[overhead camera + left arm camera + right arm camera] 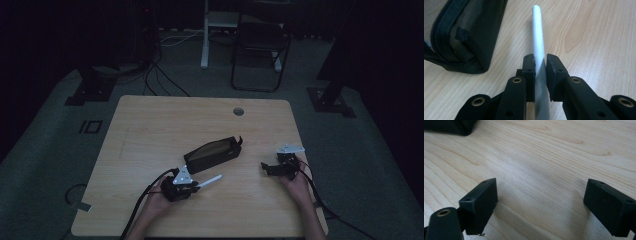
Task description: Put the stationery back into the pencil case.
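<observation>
The left tool (pixel 540 67) pinched a smooth white pen (pixel 538 40) low over the wood-grain bench (pixel 150 130), its long axis pointing away toward the right tool (pixel 270 169) (spread, holding nothing), just beside a long black mesh pouch (pixel 214 153) with a zipper.

Light wooden table (pixel 150 125), black mesh zip pouch (pixel 214 153) lying near its middle

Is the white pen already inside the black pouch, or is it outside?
Outside. The left gripper is shut on the white pen, which lies over bare wood beside the black pouch.
</observation>
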{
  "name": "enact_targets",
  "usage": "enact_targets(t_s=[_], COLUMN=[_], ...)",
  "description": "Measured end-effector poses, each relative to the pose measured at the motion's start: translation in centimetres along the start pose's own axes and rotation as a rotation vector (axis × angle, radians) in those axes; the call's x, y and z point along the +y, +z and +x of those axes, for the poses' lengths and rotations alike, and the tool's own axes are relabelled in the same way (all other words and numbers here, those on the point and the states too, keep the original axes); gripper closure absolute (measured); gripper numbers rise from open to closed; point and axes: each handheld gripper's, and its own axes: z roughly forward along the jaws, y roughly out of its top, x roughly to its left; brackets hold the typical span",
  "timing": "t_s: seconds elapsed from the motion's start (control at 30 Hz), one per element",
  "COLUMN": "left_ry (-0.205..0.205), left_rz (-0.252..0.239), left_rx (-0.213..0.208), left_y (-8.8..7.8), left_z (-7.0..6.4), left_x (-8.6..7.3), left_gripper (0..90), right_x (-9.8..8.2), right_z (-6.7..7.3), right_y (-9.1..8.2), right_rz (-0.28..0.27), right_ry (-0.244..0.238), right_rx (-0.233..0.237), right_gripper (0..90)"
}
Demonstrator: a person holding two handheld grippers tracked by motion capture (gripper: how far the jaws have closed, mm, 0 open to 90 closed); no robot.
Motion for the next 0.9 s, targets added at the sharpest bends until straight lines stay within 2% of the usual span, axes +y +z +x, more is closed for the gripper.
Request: enact_targets(t_s=[0.53,0.9], left_ry=[-0.004,0.004], left_rz=[-0.044,-0.065], left_rx=[0.032,0.034], left_y=[-1.9,-2.7], left_z=[0.3,0.1], left_x=[0.4,0.8], left_gripper=[78.5,78.5], right_x=[0.0,0.0], right_z=[0.0,0.0], right_y=[0.0,0.0], right_rz=[0.0,0.0], right_ry=[0.0,0.0], right_rx=[0.0,0.0], right_gripper=[12.0,11.9])
